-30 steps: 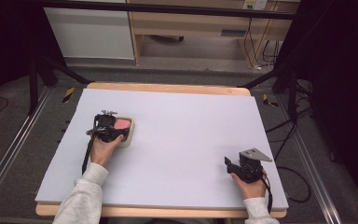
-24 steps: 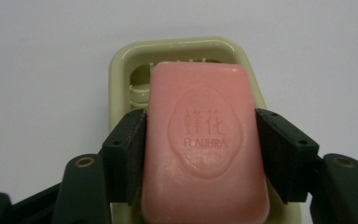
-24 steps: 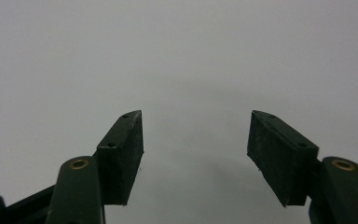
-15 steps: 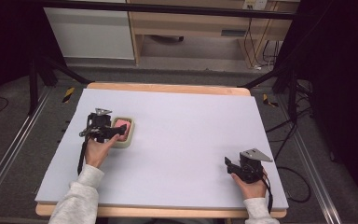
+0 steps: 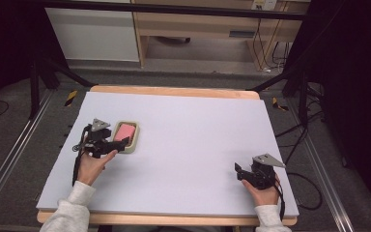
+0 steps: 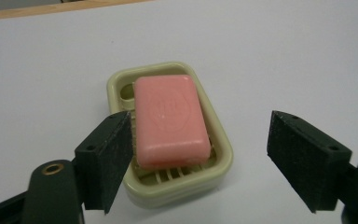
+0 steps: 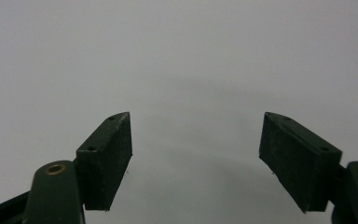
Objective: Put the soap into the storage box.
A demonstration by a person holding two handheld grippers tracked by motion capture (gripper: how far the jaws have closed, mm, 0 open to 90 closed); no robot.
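A pink bar of soap (image 5: 124, 132) (image 6: 170, 119) lies flat in a pale green soap dish (image 5: 134, 144) (image 6: 220, 163) at the left of the white tabletop. My left gripper (image 5: 119, 143) (image 6: 199, 122) hovers just left of the dish. It is open, its jaws have just been opening, and the soap lies beyond them untouched. My right gripper (image 5: 238, 169) (image 7: 196, 121) rests near the front right of the table. It is open too, its jaws have just been opening, and only bare tabletop lies between them.
The white board (image 5: 193, 125) lies on a wooden table whose edge (image 5: 174, 91) runs along the back. Black frame legs (image 5: 34, 82) stand at the left and right. Cables (image 5: 299, 145) trail off the right side. A cabinet (image 5: 96, 34) stands behind.
The left gripper has drawn back to the left off the dish, and the soap now lies uncovered in it. The right hand has stayed in place.
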